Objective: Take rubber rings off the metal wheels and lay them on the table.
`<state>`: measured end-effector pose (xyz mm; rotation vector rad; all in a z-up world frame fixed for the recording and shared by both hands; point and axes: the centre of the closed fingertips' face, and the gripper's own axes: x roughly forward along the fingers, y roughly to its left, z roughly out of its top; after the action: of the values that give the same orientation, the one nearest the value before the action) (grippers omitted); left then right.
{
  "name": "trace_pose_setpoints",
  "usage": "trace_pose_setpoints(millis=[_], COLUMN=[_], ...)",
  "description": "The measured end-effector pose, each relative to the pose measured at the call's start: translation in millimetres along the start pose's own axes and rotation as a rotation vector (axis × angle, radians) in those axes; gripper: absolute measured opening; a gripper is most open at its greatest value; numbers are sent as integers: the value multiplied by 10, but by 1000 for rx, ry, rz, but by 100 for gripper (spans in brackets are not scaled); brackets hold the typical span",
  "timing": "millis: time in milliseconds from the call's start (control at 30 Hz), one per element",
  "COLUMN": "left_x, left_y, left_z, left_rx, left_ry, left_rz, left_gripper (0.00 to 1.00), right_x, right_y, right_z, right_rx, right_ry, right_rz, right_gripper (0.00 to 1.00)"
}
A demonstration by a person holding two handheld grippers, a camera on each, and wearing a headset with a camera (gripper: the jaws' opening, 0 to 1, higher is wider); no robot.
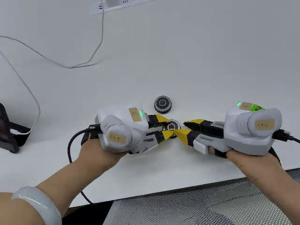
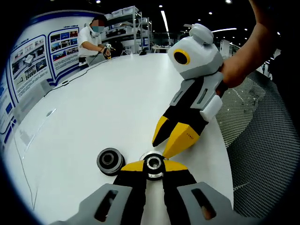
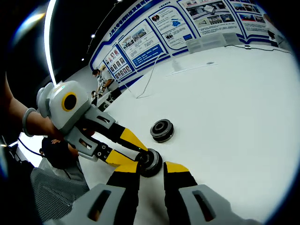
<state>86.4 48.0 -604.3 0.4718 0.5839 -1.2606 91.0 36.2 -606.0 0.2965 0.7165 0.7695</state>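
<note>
Left gripper [image 2: 153, 168] pinching a wheel [image 2: 154, 161] near the front edge of the table [image 1: 211, 70], right gripper [image 2: 163, 146] spread with one tip at its rubber ring [image 3: 155, 165], a second wheel [image 1: 162, 103] lying just beyond: a shallow bite could slip off the ring, or the pull wrench the wheel free.

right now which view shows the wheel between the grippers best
The left gripper view: the wheel faces the camera, close and centred. In the head view it is small; in the right gripper view, jaws cover part of it.
</note>
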Motion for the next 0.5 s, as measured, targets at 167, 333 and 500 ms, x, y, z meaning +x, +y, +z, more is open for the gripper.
trace_pose_setpoints(millis=[167,333,500], left_x=[0,1,1], left_y=[7,6,1], left_z=[-12,-16,-12], left_rx=[-6,-11,-15], left_ry=[-2,-6,-8], left_rz=[2,7,7], left_gripper=[12,12,12], right_x=[37,60,80], right_y=[-12,-7,-5], right_z=[32,35,-7], right_rx=[84,158,205], right_ry=[-12,-18,-6], right_rz=[12,28,33], right_gripper=[18,19,20])
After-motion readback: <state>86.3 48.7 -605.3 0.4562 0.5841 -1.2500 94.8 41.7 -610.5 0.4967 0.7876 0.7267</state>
